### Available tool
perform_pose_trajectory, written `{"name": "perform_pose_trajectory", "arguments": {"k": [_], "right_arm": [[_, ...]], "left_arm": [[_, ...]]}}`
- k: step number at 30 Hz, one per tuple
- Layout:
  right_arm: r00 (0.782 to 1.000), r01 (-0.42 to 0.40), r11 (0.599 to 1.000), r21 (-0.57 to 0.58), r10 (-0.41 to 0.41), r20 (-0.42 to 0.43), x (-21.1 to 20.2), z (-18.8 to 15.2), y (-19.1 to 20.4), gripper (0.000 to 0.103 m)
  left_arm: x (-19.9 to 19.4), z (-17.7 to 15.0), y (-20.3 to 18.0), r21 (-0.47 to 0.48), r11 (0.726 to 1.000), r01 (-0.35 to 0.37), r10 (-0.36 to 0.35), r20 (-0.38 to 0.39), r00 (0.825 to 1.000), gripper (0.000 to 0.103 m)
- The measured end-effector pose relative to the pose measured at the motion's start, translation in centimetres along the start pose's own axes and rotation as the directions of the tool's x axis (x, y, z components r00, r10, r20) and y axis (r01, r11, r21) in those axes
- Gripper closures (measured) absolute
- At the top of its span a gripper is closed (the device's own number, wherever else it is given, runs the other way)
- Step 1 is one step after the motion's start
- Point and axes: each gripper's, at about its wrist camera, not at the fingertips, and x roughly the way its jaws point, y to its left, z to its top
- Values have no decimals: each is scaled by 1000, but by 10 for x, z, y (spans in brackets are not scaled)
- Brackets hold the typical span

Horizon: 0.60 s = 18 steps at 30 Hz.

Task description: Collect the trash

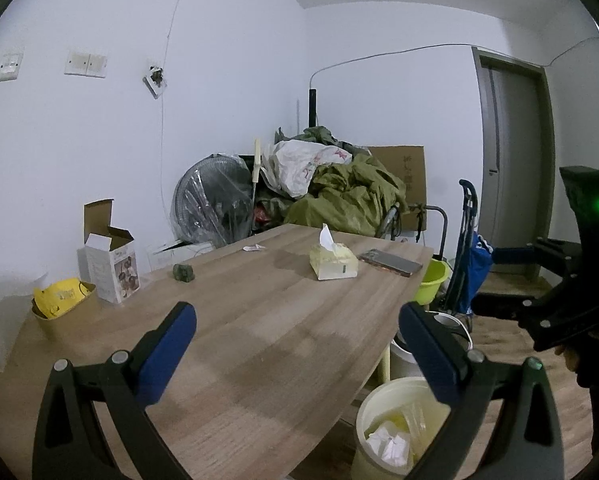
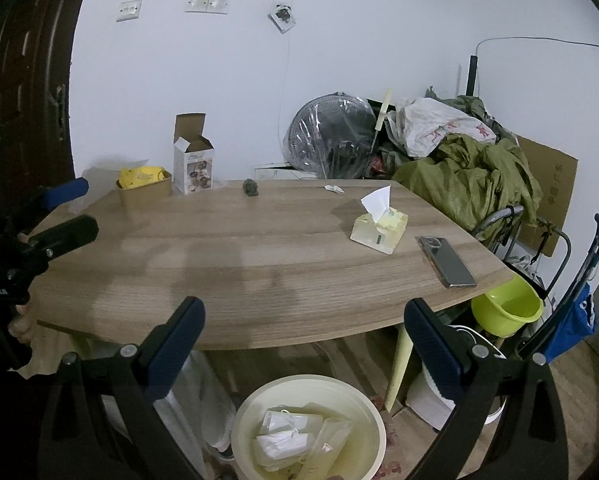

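Note:
A cream trash bin (image 2: 307,392) stands on the floor below the table's near edge, holding white face masks (image 2: 283,436) and clear wrappers; it also shows in the left wrist view (image 1: 383,396). My right gripper (image 2: 303,320) is open and empty, above the bin. My left gripper (image 1: 297,324) is open and empty over the wooden table (image 1: 259,320). On the table lie a small white paper scrap (image 2: 334,188), a dark green crumpled lump (image 2: 251,189), a paper bowl with a yellow wrapper (image 2: 143,184) and an open carton (image 2: 191,164).
A tissue box (image 2: 379,228) and a phone (image 2: 447,262) lie on the table's right part. A green basin (image 2: 507,308), a blue cart, a wrapped fan (image 2: 331,140) and piled green cloth (image 2: 471,176) crowd the far right corner.

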Motion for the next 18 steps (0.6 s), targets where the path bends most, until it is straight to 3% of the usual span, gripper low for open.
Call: {"name": "perform_pose_trajectory", "arguments": {"k": [18], "right_arm": [[1000,-4,1000,7,5,-5,3,-1,1,4]], "left_arm": [[-1,-1,-1,13,1000,8,-8,16,1000,2]]}}
